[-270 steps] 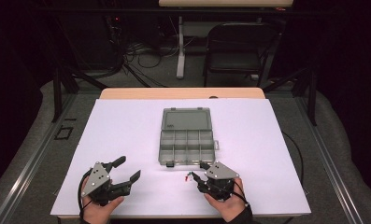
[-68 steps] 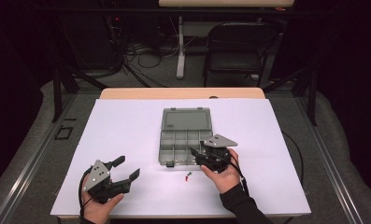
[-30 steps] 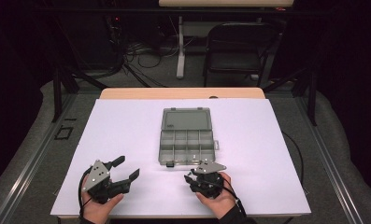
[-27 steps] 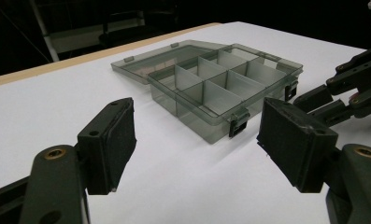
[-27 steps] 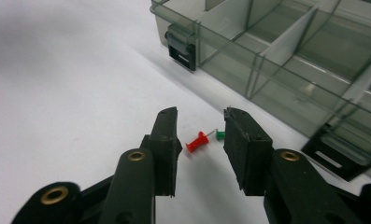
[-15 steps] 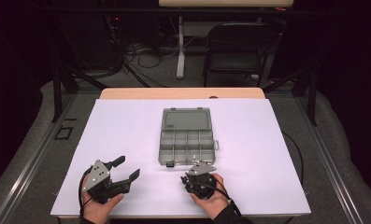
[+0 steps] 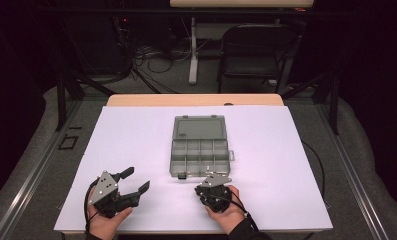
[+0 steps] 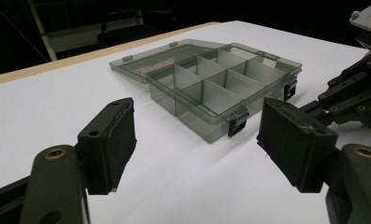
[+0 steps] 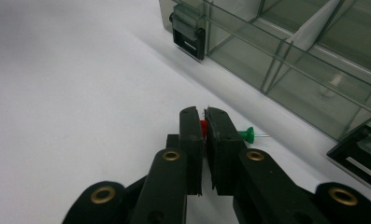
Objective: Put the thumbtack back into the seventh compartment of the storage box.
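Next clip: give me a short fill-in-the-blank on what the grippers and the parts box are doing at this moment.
1. The right gripper is shut on a push pin whose colour is ____.
2. The green push pin lies on the white table just beside the right gripper's ____.
3. The lid of the compartment box lies ____.
4. The left gripper has its fingers spread ____, with nothing between them.

Missing words: red; fingers; open; open
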### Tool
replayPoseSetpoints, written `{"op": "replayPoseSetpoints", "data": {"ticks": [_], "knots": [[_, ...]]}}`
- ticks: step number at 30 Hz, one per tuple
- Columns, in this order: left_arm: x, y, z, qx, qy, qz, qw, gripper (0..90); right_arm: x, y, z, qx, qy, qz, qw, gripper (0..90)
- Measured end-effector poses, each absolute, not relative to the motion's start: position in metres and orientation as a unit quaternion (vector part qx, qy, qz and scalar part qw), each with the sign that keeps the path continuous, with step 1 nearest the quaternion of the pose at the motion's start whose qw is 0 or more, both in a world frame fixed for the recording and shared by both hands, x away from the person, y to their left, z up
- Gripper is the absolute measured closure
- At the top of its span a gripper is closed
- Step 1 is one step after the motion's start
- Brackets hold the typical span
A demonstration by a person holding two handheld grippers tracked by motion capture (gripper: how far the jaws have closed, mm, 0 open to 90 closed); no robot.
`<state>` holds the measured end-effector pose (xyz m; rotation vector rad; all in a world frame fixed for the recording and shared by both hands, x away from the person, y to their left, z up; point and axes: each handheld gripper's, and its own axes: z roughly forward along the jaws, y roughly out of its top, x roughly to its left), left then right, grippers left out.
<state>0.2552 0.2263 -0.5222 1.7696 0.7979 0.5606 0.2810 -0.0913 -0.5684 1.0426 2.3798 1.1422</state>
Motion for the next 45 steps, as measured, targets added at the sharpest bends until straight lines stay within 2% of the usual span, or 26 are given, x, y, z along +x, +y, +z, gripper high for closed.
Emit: {"op": "replayPoseSetpoints", "data": {"ticks": [15,27,45], "knots": [[0.255,0.226,-0.522,0.742,0.334,0.235,0.531,27.3,0.281,-0.094,-0.567,0.365,0.823,0.409,0.147,85.5],[0.255,0.227,-0.522,0.741,0.335,0.236,0.532,27.3,0.277,-0.105,-0.552,0.368,0.802,0.456,0.116,85.7],[0.255,0.227,-0.522,0.741,0.338,0.234,0.531,27.3,0.277,-0.118,-0.539,0.371,0.788,0.473,0.136,85.8]]}}
